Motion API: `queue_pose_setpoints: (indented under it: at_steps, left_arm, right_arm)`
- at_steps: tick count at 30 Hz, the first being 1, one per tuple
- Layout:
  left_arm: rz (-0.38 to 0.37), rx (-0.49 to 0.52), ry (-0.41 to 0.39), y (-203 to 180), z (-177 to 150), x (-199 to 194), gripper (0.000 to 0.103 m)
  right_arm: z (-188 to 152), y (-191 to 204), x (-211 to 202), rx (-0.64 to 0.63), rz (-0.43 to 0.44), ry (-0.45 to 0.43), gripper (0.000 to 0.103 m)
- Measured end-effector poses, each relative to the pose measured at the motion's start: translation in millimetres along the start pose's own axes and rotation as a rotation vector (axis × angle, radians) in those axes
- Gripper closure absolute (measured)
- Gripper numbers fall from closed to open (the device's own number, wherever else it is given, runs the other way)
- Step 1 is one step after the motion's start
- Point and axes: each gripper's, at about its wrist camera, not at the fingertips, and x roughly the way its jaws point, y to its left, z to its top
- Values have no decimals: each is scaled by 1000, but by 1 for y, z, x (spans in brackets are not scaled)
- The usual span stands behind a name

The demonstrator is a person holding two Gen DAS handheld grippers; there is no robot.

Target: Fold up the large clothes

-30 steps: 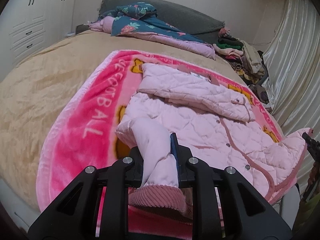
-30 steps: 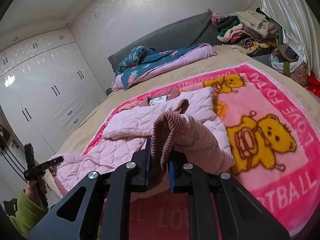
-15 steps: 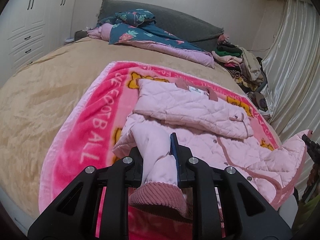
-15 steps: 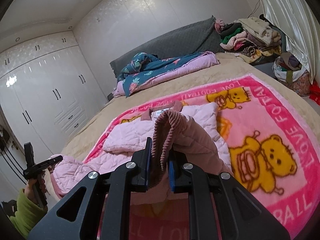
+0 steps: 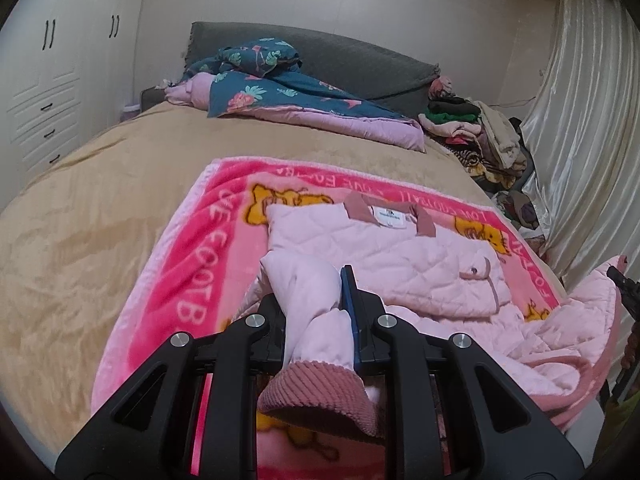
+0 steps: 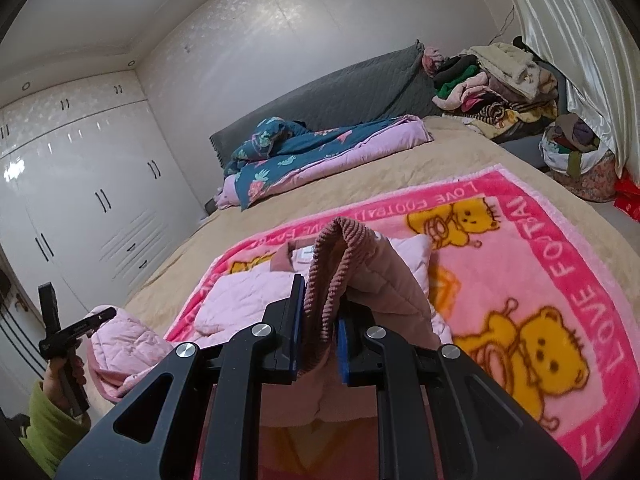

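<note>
Left hand-held gripper [image 5: 316, 312]: jaws closed tight on a sleeve [image 5: 312, 308] of the pink quilted jacket [image 5: 392, 264], ribbed cuff [image 5: 316, 392] hanging out behind the pads. Gripping near the cuff likely gives control of the whole sleeve for folding it over the body.

Jacket lies on the pink bear blanket [image 5: 192, 264], collar toward the bed's head end, one front panel already folded across the chest. Blanket covers the foot half of the bed [image 5: 100, 200], probably as a clean folding area.

Right hand-held gripper [image 6: 320, 320]: jaws clamped on the other ribbed cuff [image 6: 332, 264], fabric raised off the blanket. Holding both ends up should keep the material from dragging.
</note>
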Motion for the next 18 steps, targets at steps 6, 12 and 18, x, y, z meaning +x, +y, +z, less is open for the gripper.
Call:
queue_pose_setpoints:
  at_steps: [6,12,18]
  left_arm:
    - [23,7,-6,-4,23,19,90]
    - [46,28,-8,-10,41,37,90]
    - [71,18,-7,-9,53,55,90]
  right_arm:
    - [19,-6,19,10,-19,-8,90]
    - [37,-13,41,6,-41,1,90]
    - [52,-21,61,5,-55,1,90]
